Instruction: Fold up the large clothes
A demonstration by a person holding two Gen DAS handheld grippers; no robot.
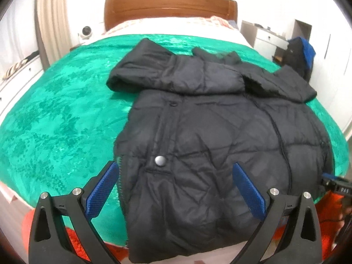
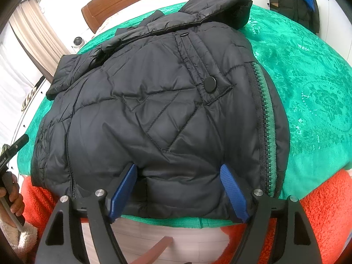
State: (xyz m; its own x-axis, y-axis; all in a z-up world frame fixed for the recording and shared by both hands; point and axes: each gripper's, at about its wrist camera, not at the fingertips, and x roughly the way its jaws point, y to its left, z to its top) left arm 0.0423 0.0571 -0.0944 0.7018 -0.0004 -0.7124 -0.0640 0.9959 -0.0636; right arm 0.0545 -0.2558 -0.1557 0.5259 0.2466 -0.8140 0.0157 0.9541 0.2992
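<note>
Both grippers stand wide open: our right gripper (image 2: 178, 189) straddles the jacket's (image 2: 154, 101) hem at the bed's (image 2: 308, 92) near edge without pinching, and our left gripper (image 1: 176, 189) hovers empty above it. Puffy, light and slick, the jacket likely needs a deep hem bite. Open blanket lies along both sides.

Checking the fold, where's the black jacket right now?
In both wrist views, the black jacket lies on the green blanket, its hem over the near edge, hood toward the wooden headboard.

Black jacket (image 1: 209, 136) folded on green blanket (image 1: 55, 121); left claw (image 1: 176, 171) agape above hem.
</note>
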